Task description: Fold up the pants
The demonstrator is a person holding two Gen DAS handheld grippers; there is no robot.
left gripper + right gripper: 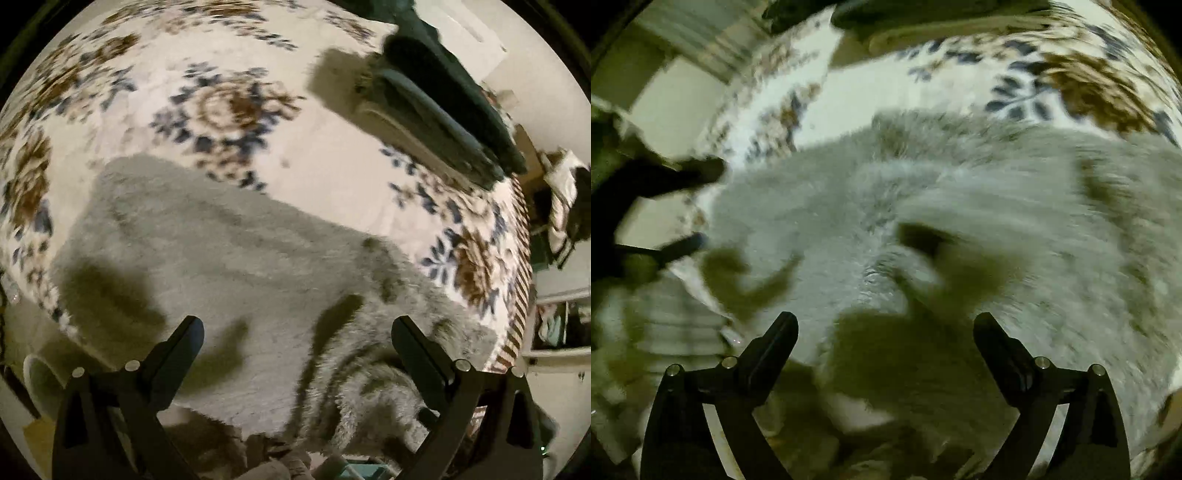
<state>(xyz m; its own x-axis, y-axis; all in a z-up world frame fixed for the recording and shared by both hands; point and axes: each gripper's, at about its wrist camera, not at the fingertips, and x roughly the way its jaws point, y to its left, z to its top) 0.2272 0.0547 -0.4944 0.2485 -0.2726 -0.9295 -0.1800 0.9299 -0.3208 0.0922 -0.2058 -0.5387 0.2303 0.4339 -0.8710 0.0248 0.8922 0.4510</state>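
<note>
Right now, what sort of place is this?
Probably a bedroom: grey fuzzy pants lie on a flower-patterned bedspread that looks like a bed cover, with dark folded clothes stacked at its far edge.

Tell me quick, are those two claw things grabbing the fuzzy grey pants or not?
Left gripper: open, holding nothing, above the grey pants.
Right gripper: open, holding nothing, above the pants too.
</note>
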